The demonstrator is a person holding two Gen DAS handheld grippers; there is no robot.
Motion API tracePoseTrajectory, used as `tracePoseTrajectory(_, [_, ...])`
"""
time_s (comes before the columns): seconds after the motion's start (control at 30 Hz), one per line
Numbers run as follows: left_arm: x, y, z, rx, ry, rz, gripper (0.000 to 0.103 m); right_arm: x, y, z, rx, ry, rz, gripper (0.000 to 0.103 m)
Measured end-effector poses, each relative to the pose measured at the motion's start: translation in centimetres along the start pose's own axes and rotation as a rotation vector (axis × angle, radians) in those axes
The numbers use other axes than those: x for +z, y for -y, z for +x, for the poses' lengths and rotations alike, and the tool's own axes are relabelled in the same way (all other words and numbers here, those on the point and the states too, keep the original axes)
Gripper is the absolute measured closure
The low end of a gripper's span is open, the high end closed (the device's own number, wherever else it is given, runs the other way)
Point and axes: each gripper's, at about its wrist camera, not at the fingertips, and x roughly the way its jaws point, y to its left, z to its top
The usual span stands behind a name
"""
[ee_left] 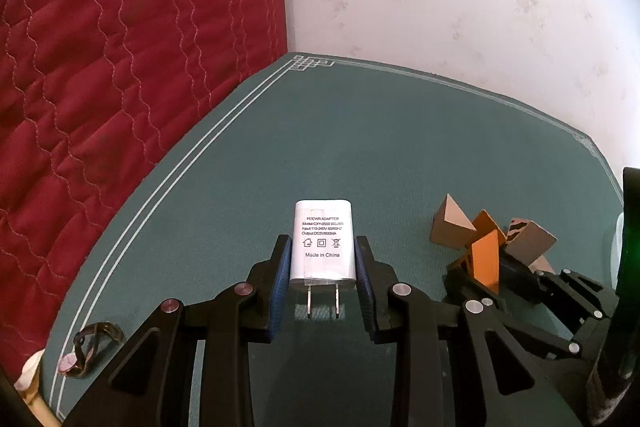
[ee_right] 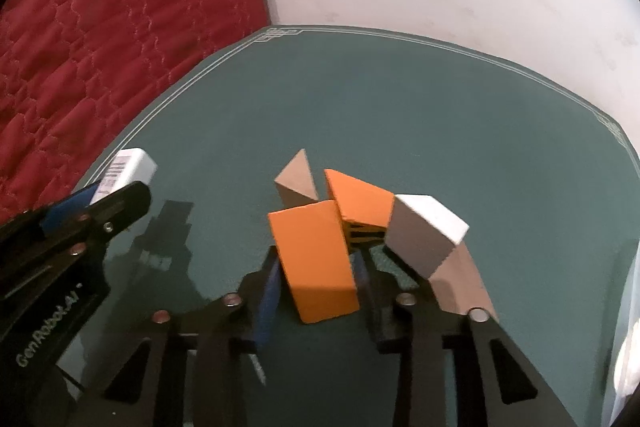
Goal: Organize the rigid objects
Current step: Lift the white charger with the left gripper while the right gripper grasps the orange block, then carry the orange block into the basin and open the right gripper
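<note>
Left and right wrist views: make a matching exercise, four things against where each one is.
Things
1. white power adapter
2. orange block
3. tan triangular block
4. wristwatch

Places
A. lying on the green mat near its left border
B. between the pads of the left gripper
C. standing on the mat just beyond the orange pieces
D. between the pads of the right gripper

Pairs: 1-B, 2-D, 3-C, 4-A
</note>
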Motion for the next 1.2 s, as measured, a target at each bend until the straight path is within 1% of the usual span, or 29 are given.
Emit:
tracePoseTrajectory(0.1, [0.0, -0.1, 0.0, -0.001, 0.0, -0.002, 0.071, -0.2, -0.3, -0.3, -0.008, 0.002, -0.007, 0.069])
tracePoseTrajectory(0.3, [-0.1, 0.3, 0.1, -0.006, 0.003, 0.003, 0.071, -0.8, -0.1, -1.0, 0.005, -0.004, 0.028, 0.069])
tracePoseTrajectory(0.67, [-0.3, 1.1, -0.4, -0.025, 0.014, 0.025, 0.071, -2.4, 1.4, -4.7, 0.009, 0.04, 0.097, 0.069])
tracePoseTrajectory(1.0, [-0.6, 1.5, -0.7, -0.038, 0.018, 0.047, 0.072, -4.2, 4.2, -8.7, -0.045, 0.09, 0.189, 0.069])
tracePoseTrajectory(1.2, [-0.9, 2.1, -0.9, -0.044, 0.023, 0.065, 0.072, -5.4, 7.0, -11.1, -0.105, 0.129, 0.278, 0.069])
